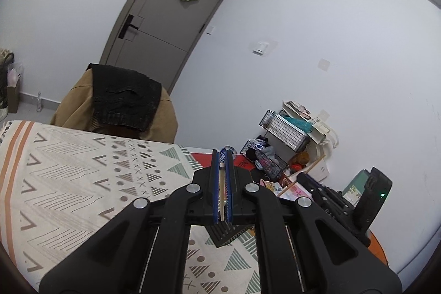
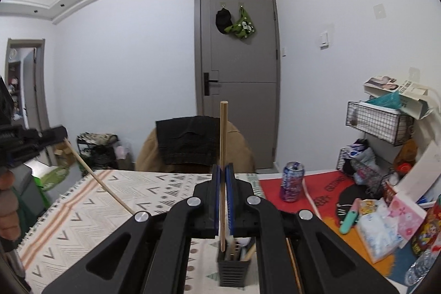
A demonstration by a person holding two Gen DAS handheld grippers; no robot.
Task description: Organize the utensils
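Observation:
My right gripper point(image 2: 223, 170) is shut on a wooden chopstick point(image 2: 222, 145) that stands upright, its lower end inside the black utensil holder point(image 2: 233, 270) on the patterned tablecloth. The holder contains several other utensils. My left gripper point(image 1: 222, 156) is shut on a second wooden chopstick point(image 1: 222, 192) seen end-on between the blue pads. In the right wrist view the left gripper point(image 2: 59, 134) is at the far left, holding that chopstick point(image 2: 99, 179) slanted down over the table. The black holder point(image 1: 224, 234) shows just below the left gripper's fingers.
A chair draped with a tan coat and dark garment point(image 2: 187, 141) stands behind the table. A purple drink can point(image 2: 291, 181), snack packets point(image 2: 386, 222) and a water bottle point(image 2: 421, 266) lie on the red cloth to the right. Wire baskets point(image 2: 377, 120) hang on the right wall.

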